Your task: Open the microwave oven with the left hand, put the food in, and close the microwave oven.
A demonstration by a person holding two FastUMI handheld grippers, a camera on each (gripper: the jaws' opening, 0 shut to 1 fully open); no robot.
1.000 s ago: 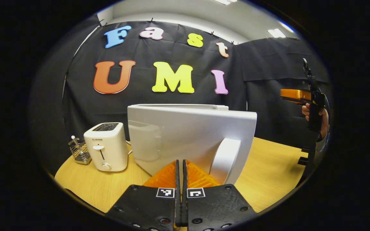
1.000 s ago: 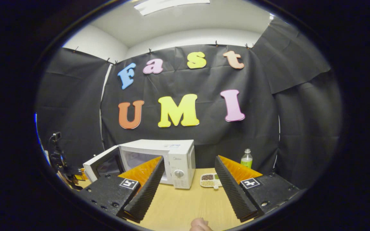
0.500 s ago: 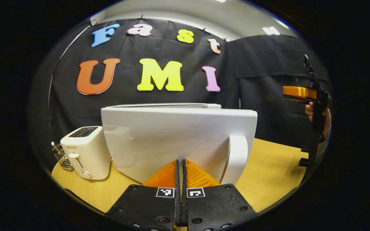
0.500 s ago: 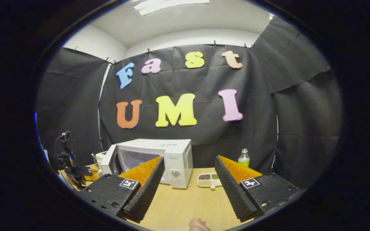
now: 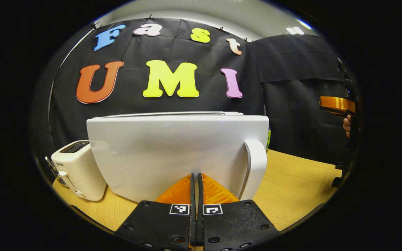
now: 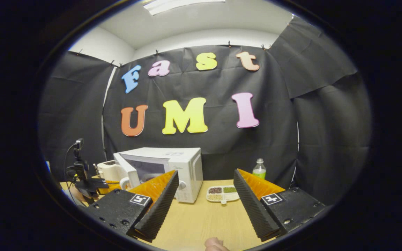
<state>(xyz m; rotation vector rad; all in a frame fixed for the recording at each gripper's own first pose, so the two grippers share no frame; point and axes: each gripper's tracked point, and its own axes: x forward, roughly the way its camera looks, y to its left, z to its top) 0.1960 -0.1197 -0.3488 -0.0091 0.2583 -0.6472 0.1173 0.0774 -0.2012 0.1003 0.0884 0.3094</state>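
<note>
On the bench (image 6: pixel 201 223), left claw (image 5: pixel 196 181), pressed together, noses against the microwave (image 6: pixel 173 167) door (image 5: pixel 173 153), likely pushing; right claw (image 6: pixel 204 198) spread, empty; food tray (image 6: pixel 223 194) beside the microwave.

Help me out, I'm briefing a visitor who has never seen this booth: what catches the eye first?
The white microwave door looms right before the shut left claw, its curved handle at the right edge. From the right claw, held open, the microwave stands mid-table with a food tray beside it, a green bottle behind and a toaster at its left.
</note>
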